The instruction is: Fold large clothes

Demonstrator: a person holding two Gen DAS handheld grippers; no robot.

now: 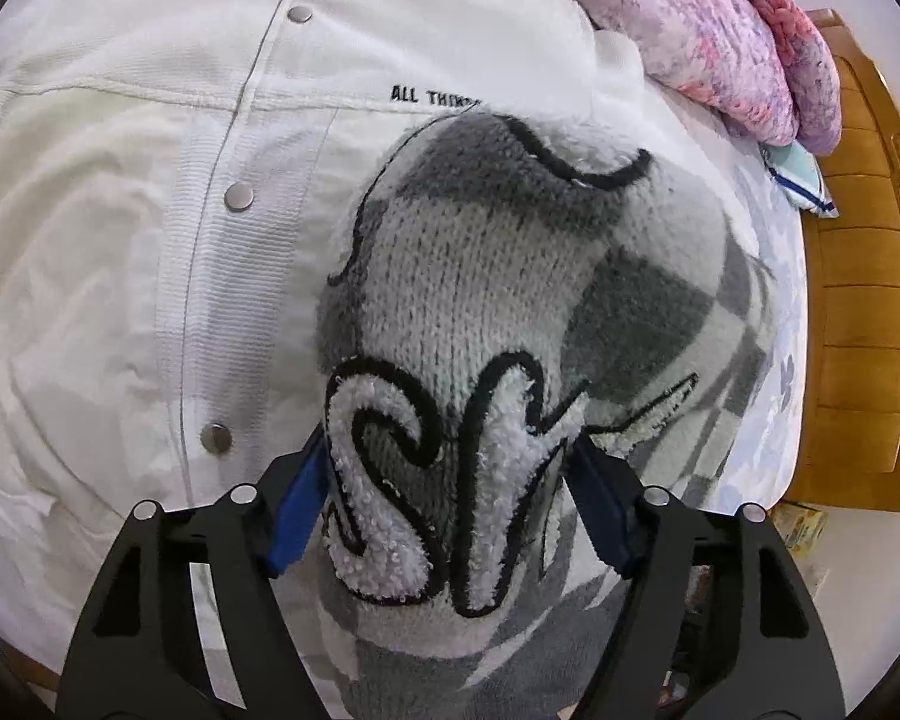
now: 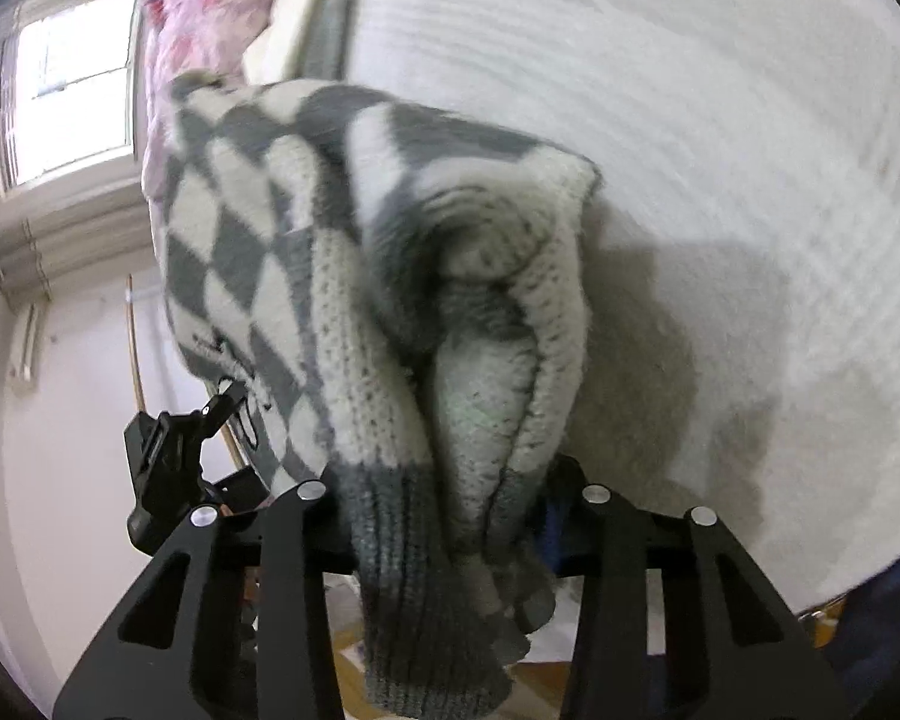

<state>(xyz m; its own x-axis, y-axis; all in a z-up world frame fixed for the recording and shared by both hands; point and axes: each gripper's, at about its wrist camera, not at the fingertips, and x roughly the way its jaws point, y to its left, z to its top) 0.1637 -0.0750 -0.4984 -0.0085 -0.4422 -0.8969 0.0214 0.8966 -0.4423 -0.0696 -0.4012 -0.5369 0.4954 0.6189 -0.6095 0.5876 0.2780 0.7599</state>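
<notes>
A grey and white checkered knit sweater (image 1: 480,276) with fuzzy white, black-edged letters hangs bunched in my left gripper (image 1: 450,468), which is shut on it between its blue pads (image 1: 303,498). It hangs over a white snap-button jacket (image 1: 150,180) spread on the bed. In the right wrist view my right gripper (image 2: 450,510) is shut on the same sweater (image 2: 342,228) at its dark ribbed hem (image 2: 402,540), holding it lifted. The left gripper's black body (image 2: 168,456) shows behind the sweater at the left.
A pink and purple floral blanket (image 1: 720,30) lies at the bed's far right, also in the right wrist view (image 2: 192,12). A wooden bed frame (image 1: 858,300) runs along the right. A white ribbed cover (image 2: 690,180) lies under the right gripper. A window (image 2: 72,90) is at the left.
</notes>
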